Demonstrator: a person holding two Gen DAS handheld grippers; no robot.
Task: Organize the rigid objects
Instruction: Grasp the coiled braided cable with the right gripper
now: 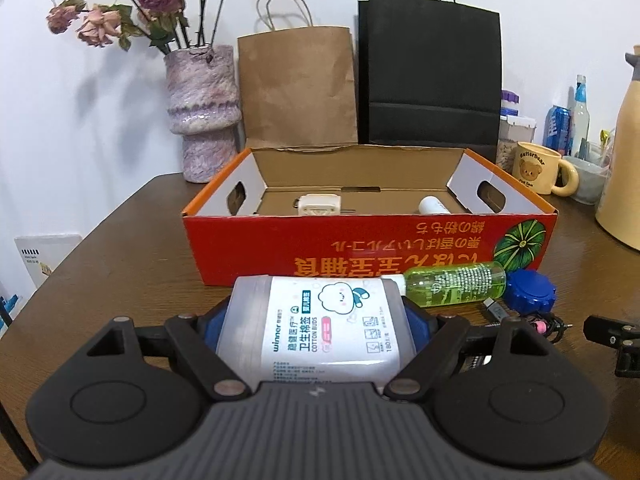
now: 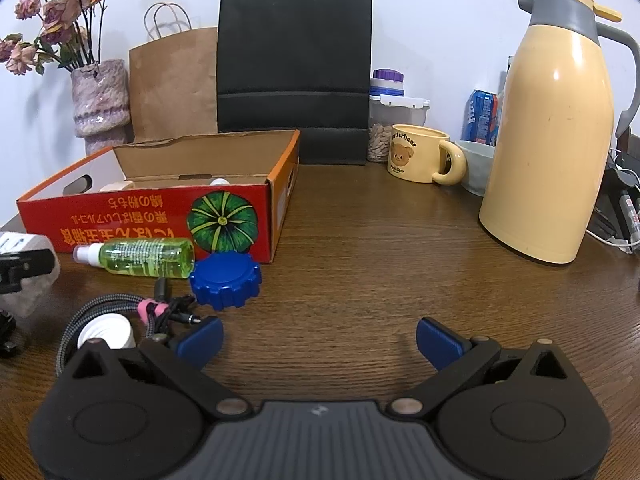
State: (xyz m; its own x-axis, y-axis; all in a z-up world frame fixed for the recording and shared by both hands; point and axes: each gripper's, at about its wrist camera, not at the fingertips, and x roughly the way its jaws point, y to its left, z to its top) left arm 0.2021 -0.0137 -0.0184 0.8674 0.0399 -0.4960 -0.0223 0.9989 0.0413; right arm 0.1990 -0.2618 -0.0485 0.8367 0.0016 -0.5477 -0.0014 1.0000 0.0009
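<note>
My left gripper (image 1: pixel 318 326) is shut on a clear cotton-bud box (image 1: pixel 320 304) with a white label, held just in front of the open red cardboard box (image 1: pixel 360 240). Inside that box lie a cream plug adapter (image 1: pixel 318 205) and a white tube (image 1: pixel 434 205). Against the red box's (image 2: pixel 140 216) front wall lie a green spray bottle (image 2: pixel 144 258) and a blue ridged cap (image 2: pixel 226 280). A braided cable bundle (image 2: pixel 120 308) and a white round piece (image 2: pixel 106 332) sit by the left finger of my right gripper (image 2: pixel 320 340). That gripper is open over bare table, with nothing between its fingers.
A purple vase (image 1: pixel 202 112), a brown paper bag (image 1: pixel 298 88) and a black bag (image 2: pixel 294 76) stand behind the red box. At the right are a bear mug (image 2: pixel 420 156), a grey bowl (image 2: pixel 476 164), jars, cans and a tall yellow thermos (image 2: pixel 552 140). Cables lie at the far right edge.
</note>
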